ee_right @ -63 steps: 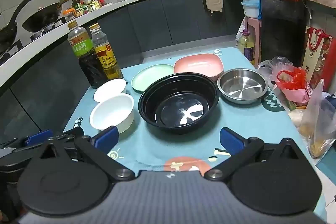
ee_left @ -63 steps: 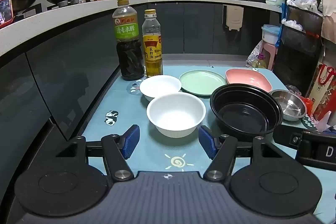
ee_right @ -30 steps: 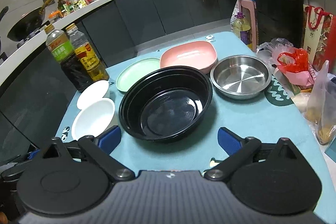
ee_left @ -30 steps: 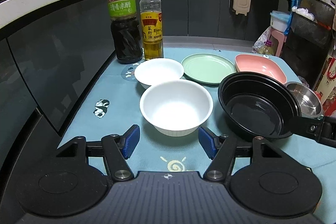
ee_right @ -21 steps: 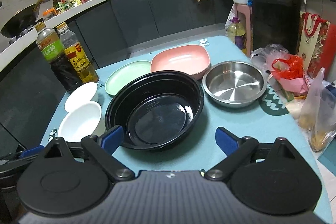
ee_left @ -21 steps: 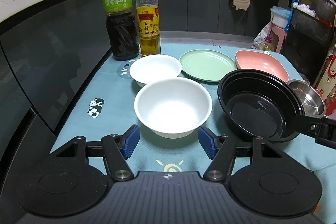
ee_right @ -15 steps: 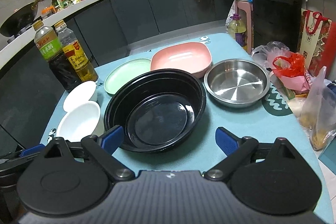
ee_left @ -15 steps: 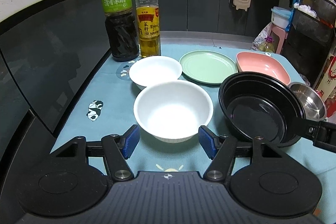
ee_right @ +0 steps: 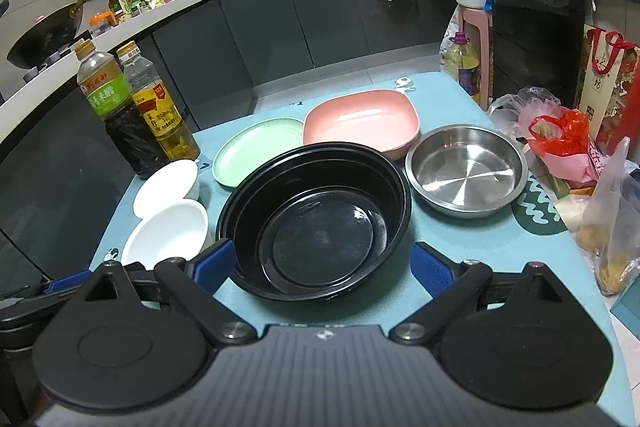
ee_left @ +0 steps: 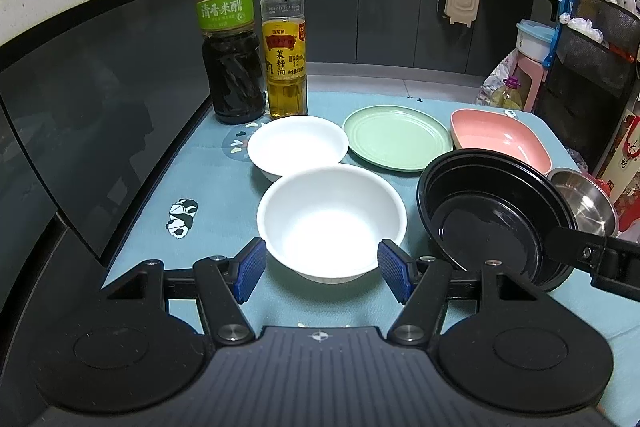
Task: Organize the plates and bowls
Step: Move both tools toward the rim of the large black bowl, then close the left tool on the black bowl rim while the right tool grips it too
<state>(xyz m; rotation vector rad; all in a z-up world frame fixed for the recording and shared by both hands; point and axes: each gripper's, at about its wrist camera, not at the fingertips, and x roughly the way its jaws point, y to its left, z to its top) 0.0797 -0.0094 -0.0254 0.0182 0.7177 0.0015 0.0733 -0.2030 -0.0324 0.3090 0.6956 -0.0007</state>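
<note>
My left gripper (ee_left: 322,269) is open, its blue pads on either side of the near white bowl (ee_left: 332,221) without touching it. A second white bowl (ee_left: 297,147) sits just behind. The green plate (ee_left: 396,137) and pink square dish (ee_left: 496,139) lie farther back. My right gripper (ee_right: 320,269) is open, straddling the near rim of the large black bowl (ee_right: 316,219). A steel bowl (ee_right: 466,171) rests to the right of it. Both white bowls (ee_right: 166,227) show at the left of the right wrist view.
A dark vinegar bottle (ee_left: 230,39) and an oil bottle (ee_left: 285,43) stand at the table's back left. Dark cabinet fronts run along the left edge. Plastic bags (ee_right: 560,143) and a red gift bag (ee_right: 608,87) crowd the right side of the teal tablecloth (ee_left: 224,195).
Both grippers have moved forward and lower toward the table. The near white bowl now lies between the left pads, and the black bowl's near rim between the right pads. No dish has moved.
</note>
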